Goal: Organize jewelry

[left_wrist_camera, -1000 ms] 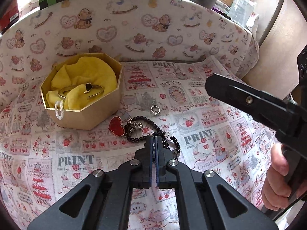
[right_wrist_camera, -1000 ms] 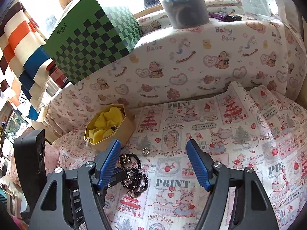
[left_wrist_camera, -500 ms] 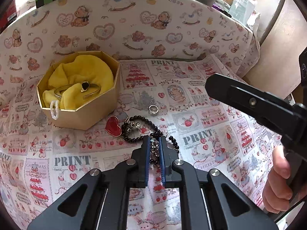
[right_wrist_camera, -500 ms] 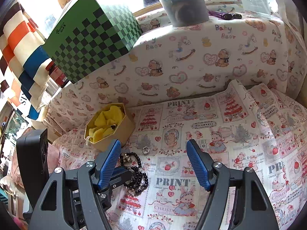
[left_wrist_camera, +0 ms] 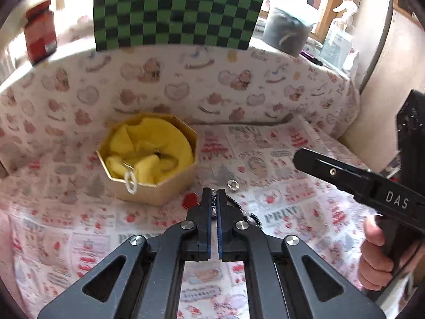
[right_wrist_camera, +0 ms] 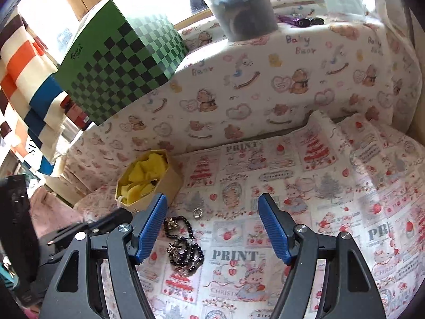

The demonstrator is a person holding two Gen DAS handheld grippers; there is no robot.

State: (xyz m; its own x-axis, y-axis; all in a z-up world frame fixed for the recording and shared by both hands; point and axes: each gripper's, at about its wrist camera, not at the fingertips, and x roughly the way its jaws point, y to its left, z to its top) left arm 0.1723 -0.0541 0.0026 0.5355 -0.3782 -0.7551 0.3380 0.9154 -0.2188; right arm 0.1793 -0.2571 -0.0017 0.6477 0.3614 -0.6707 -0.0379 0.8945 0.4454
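Note:
A gold octagonal box (left_wrist_camera: 156, 186) lined with yellow cloth holds a bangle and has a small white bead loop over its rim; it also shows in the right wrist view (right_wrist_camera: 164, 183). My left gripper (left_wrist_camera: 214, 199) is shut on a silver chain piece of the black bead bracelet (right_wrist_camera: 183, 247), whose beads trail right of the fingers (left_wrist_camera: 249, 215). A red heart charm (left_wrist_camera: 190, 200) and a silver ring (left_wrist_camera: 233, 184) lie beside the box. My right gripper (right_wrist_camera: 212, 228) is open and empty above the bracelet and ring (right_wrist_camera: 198, 212).
A printed cloth (right_wrist_camera: 332, 186) covers the surface, with a raised bear-print ledge (right_wrist_camera: 265, 85) behind. A green checkered box (right_wrist_camera: 122, 61), a dark tub (right_wrist_camera: 241, 13) and a red jar (left_wrist_camera: 39, 37) stand on the ledge.
My left gripper opened a little, closed on the bracelet's chain and now lifts and tilts up toward the box. The right gripper stayed open and nearly still.

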